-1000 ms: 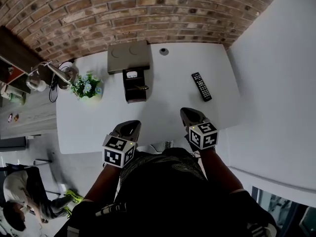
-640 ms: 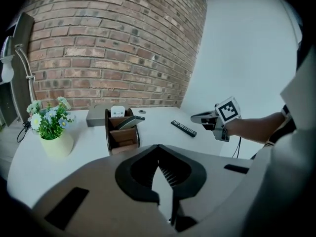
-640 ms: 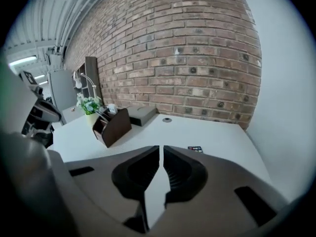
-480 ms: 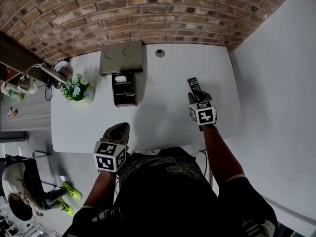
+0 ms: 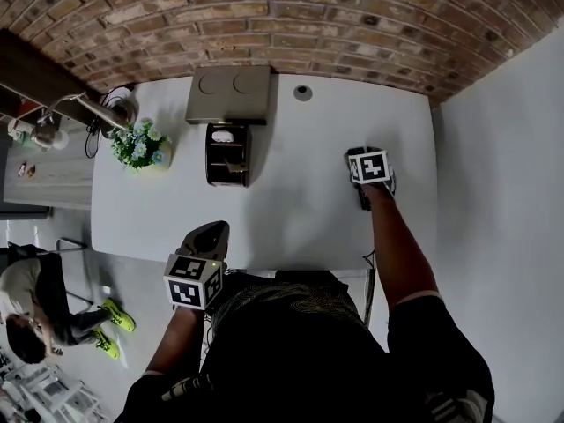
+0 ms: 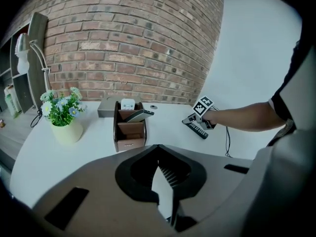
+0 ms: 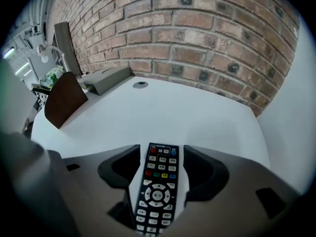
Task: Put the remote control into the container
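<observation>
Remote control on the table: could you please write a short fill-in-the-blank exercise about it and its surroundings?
1. The remote control lies on a ___ table.
2. It is between the jaws of the ___ claw.
3. The wall behind the table is made of ___.
4. The left claw is shut and holds ___.
Missing words: white; right; brick; nothing.
Note: the right claw's jaws are opening.
</observation>
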Demonstrator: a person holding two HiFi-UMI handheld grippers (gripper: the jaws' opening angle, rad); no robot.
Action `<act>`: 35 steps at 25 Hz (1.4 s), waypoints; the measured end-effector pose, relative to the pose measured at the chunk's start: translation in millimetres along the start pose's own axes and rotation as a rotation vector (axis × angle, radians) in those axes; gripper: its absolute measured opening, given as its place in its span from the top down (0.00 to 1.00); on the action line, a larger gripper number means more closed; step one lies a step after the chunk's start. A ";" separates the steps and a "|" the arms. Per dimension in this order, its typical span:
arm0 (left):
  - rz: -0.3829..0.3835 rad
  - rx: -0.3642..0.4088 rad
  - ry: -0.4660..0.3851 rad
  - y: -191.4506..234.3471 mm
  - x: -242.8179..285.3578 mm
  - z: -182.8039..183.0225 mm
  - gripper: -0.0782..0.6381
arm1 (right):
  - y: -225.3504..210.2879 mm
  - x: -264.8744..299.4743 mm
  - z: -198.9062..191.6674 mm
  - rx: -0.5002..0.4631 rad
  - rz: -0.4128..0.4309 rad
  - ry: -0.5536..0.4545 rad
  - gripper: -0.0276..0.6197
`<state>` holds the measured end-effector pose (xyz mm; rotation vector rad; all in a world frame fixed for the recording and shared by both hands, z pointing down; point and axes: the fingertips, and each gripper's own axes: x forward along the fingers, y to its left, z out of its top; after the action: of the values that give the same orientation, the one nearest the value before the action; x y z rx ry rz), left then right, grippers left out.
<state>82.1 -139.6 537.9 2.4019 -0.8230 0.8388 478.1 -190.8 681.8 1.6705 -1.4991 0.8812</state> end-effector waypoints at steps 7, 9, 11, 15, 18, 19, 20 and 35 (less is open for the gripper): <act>0.017 -0.026 0.015 2.3 -4.2 -8.2 0.88 | -3.0 13.3 -6.8 0.005 0.026 0.056 0.57; 0.019 -0.018 0.006 3.8 -5.3 -5.8 0.88 | -1.3 12.8 -7.2 -0.001 0.035 0.062 0.58; 0.014 -0.004 -0.003 3.3 -5.7 -1.5 0.88 | 3.0 7.9 -7.6 -0.020 0.043 0.068 0.59; -0.019 0.016 -0.016 -0.4 -6.7 4.0 0.88 | 19.2 -23.9 -2.2 -0.026 0.064 0.009 0.59; -0.045 0.039 -0.029 -1.8 -9.7 7.6 0.88 | 37.7 -57.7 7.7 -0.034 0.081 -0.065 0.60; -0.052 0.049 -0.032 -1.6 -11.3 8.7 0.88 | 44.9 -69.1 10.7 -0.031 0.089 -0.091 0.60; -0.059 0.061 -0.034 -1.0 -13.2 9.7 0.88 | 52.2 -80.6 12.8 -0.026 0.096 -0.115 0.60; -0.152 0.140 -0.070 32.7 -50.0 12.9 0.88 | 169.5 -189.0 30.7 0.321 0.269 -0.416 0.63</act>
<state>33.7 -151.4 502.4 2.5921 -0.6156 0.7800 292.7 -133.2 515.4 2.0057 -1.9821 0.9993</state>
